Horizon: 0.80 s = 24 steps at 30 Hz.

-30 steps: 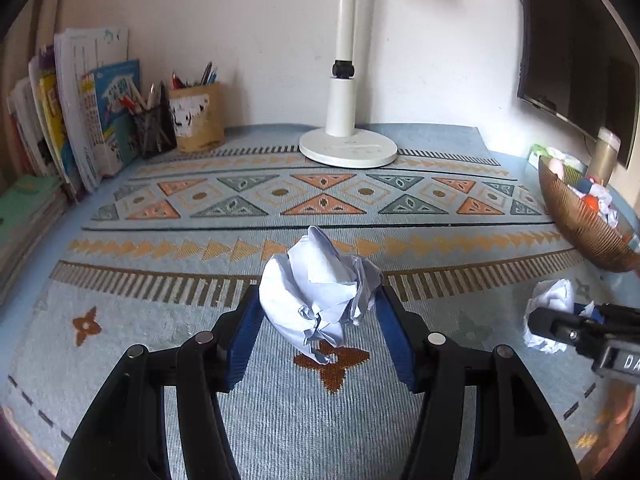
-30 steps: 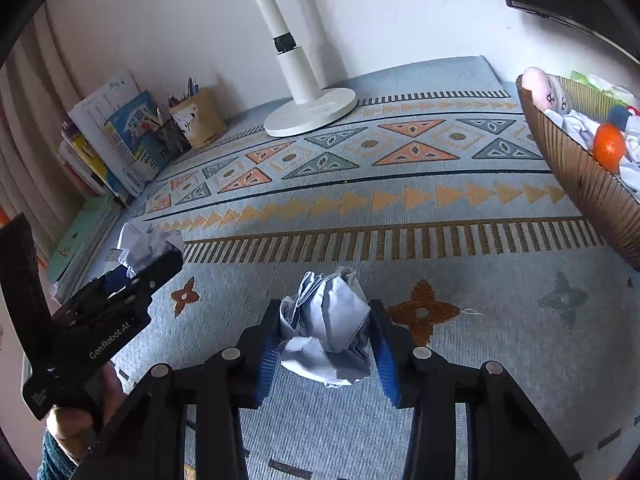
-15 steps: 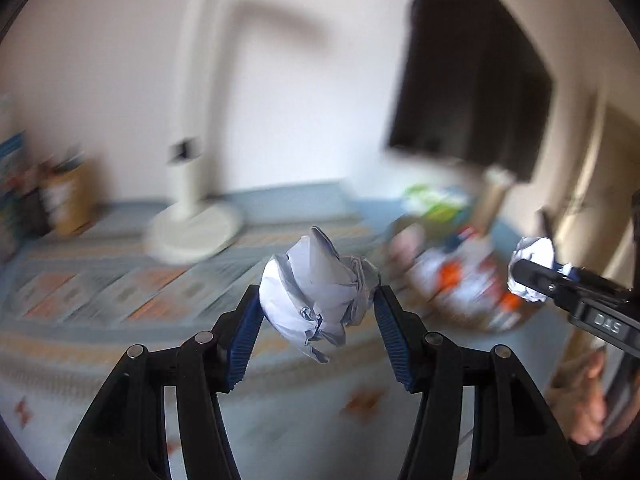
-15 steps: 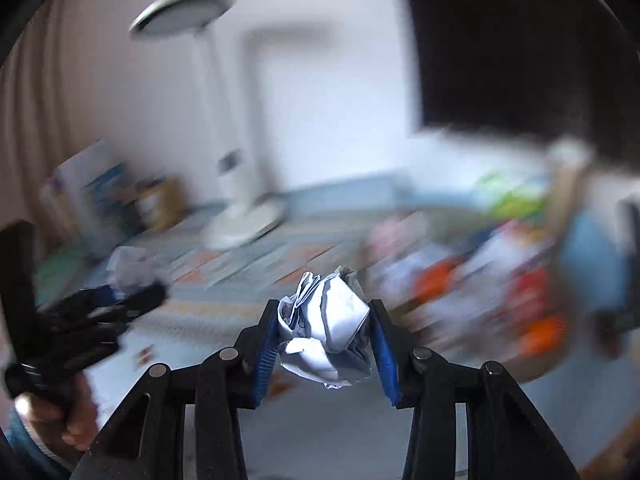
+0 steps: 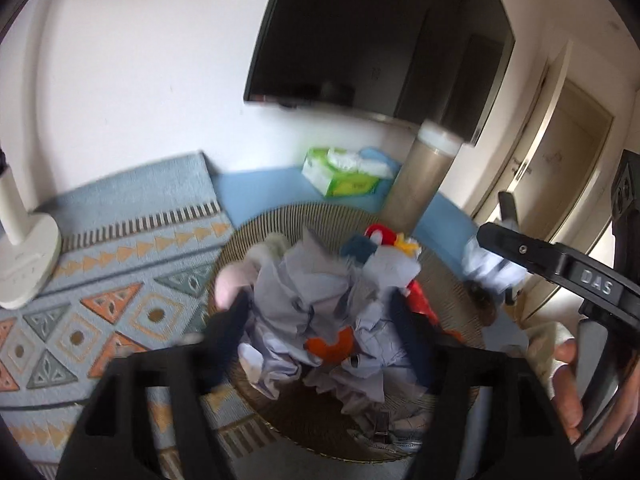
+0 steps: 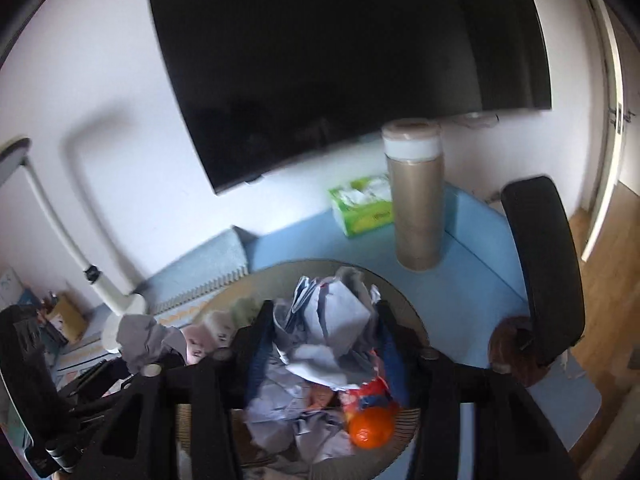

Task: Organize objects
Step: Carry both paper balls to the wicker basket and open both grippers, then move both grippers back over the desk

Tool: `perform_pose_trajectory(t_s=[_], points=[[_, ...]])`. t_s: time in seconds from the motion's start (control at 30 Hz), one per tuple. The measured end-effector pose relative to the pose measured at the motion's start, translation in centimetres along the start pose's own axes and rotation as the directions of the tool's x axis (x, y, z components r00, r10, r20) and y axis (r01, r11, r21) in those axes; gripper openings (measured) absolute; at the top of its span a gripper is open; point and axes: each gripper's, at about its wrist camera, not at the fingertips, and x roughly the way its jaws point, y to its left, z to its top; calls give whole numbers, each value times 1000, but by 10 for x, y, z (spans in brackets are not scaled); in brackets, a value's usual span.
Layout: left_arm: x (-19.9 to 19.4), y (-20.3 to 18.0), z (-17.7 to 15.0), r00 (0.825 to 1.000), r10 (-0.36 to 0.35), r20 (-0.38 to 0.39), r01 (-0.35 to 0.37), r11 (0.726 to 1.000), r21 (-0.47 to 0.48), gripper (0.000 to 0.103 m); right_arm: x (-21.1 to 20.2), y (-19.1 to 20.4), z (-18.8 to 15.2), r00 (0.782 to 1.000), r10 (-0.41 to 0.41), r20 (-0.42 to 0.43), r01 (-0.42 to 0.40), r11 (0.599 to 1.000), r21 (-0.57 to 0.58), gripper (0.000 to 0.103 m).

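Both grippers now over basket (image 5: 448, 276) | each clamps paper ball (image 6: 336, 320) | tube (image 6: 416, 200) behind

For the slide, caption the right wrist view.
Right gripper holds crumpled paper over the woven basket.

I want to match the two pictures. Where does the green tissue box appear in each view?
Left wrist view: the tissue box sits upper centre, against the wall, left of the brown tube.
Right wrist view: the tissue box sits right of centre, also left of the tube.
Shared landmark: the brown tube.
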Motion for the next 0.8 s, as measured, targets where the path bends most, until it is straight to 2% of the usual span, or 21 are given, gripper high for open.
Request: perform_pose_trajectory(t_s=[0.03, 0.07, 0.17, 0.2, 0.3, 0.37, 0.47, 0.53, 0.6, 0.63, 0.67, 0.7, 0.73, 0.8], points=[[2, 2, -3, 1000, 8, -7, -8, 1000, -5, 100, 4, -2, -1, 1000, -19, -8, 19, 1000, 6, 87], [1, 3, -7, 1000, 14, -7, -14, 1000, -11, 101, 6, -6, -4, 999, -48, -2, 48, 999, 12, 90], [-13, 15, -15, 1000, -6, -22, 6, 999, -37, 101, 6, -11, -11, 999, -45, 2, 45, 999, 1, 90], [-25, 20, -18, 1000, -5, -3, 4, 999, -54, 101, 2, -11, -14, 999, -38, 3, 38, 999, -1, 90], [-75, 36, -35, 995, 62, 82, -56, 996, -68, 101, -15, 5, -21, 999, 36, 8, -36, 999, -24, 90], [-108, 50, -49, 984, 138, 115, -128, 988, -84, 101, -33, 36, -27, 993, 114, 15, -113, 991, -66, 90], [-162, 81, -76, 950, 285, 123, -272, 955, -116, 102, -51, 96, -43, 976, 216, -11, -215, 965, -153, 90], [-191, 109, -98, 927, 369, 68, -358, 925, -130, 102, -54, 133, -55, 966, 254, -47, -259, 948, -185, 90], [-210, 137, -119, 890, 455, 33, -442, 878, -184, 102, -44, 175, -75, 950, 293, -108, -310, 928, -206, 90], [-217, 154, -132, 863, 504, 14, -489, 844, -219, 102, -36, 191, -85, 947, 291, -138, -316, 924, -217, 90], [-222, 166, -143, 847, 532, 1, -515, 820, -248, 102, -20, 212, -103, 945, 274, -179, -312, 921, -235, 90], [-223, 185, -156, 823, 567, -32, -552, 784, -286, 102, -9, 225, -114, 942, 263, -207, -310, 918, -245, 90], [-224, 195, -165, 813, 579, -56, -567, 767, -300, 102, 4, 238, -126, 939, 250, -237, -309, 915, -259, 90], [-216, 216, -179, 811, 577, -100, -574, 750, -329, 102, 29, 263, -150, 935, 205, -290, -292, 909, -299, 90]])
